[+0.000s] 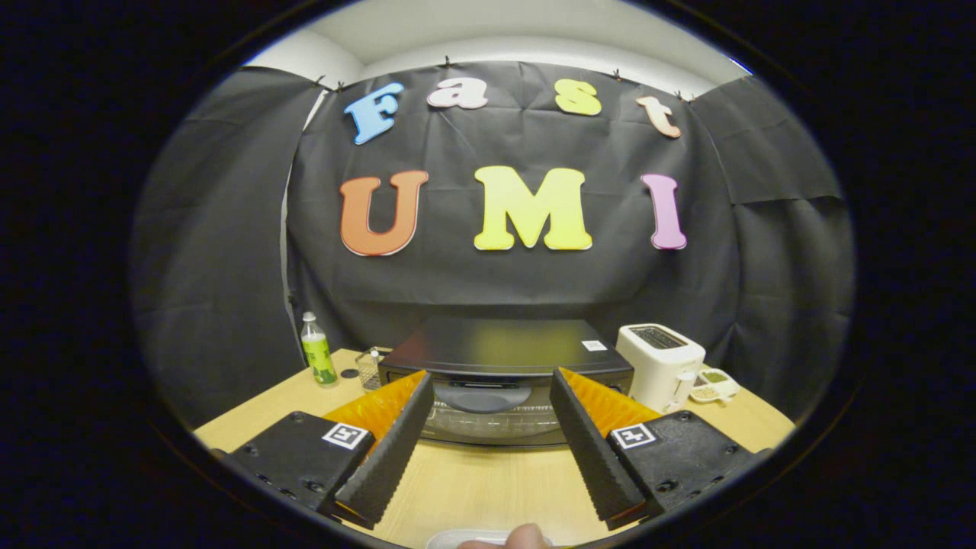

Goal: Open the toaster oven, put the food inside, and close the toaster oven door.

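The gripper (488, 396) hangs wide open and empty above the pale wooden surface (488, 480). Just ahead of its fingers sits the black toaster oven (503, 358), glass door closed, a white toaster (659, 362) beside it.

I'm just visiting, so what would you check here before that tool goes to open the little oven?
1. Tool open: ok, its fingers stand wide apart, gripping nothing.
2. Toaster oven lined up: ok, it sits just beyond the fingers, centred between them.
3. Door closed: ok, it looks shut, so opening comes first.
4. Door handle reachable: ok, it shows in the gap between the fingers.
5. Path clear: ok, bare table lies between fingers and oven.
6. Food ready: cannot tell, a pale item near the tool's base is barely seen.
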A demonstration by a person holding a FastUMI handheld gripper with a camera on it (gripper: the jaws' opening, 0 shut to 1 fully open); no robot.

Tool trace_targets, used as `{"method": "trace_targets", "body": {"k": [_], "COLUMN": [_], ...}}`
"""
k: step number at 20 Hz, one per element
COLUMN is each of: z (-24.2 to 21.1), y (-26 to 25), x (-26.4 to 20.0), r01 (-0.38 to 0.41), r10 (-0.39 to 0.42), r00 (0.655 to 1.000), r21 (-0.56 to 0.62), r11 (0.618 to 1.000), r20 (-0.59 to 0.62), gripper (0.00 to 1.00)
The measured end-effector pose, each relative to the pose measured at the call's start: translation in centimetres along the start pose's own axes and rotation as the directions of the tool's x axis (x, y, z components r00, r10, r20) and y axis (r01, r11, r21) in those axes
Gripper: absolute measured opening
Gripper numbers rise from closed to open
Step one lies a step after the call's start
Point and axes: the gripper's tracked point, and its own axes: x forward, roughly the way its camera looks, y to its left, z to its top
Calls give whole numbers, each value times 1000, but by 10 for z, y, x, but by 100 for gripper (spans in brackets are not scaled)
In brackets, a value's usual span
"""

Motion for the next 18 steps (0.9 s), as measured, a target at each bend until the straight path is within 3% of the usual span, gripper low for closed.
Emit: {"method": "trace_targets", "body": {"k": [7, 12, 18], "z": [50, 82, 93], "y": [1, 7, 23], "x": [-104, -162, -215], "r01": [52, 25, 26], "r10": [-56, -39, -35], "r00": [997, 991, 982], "r21": [59, 112, 49], "r11": [997, 993, 998], "r20": [61, 129, 186], "gripper": [100, 100, 99]}}
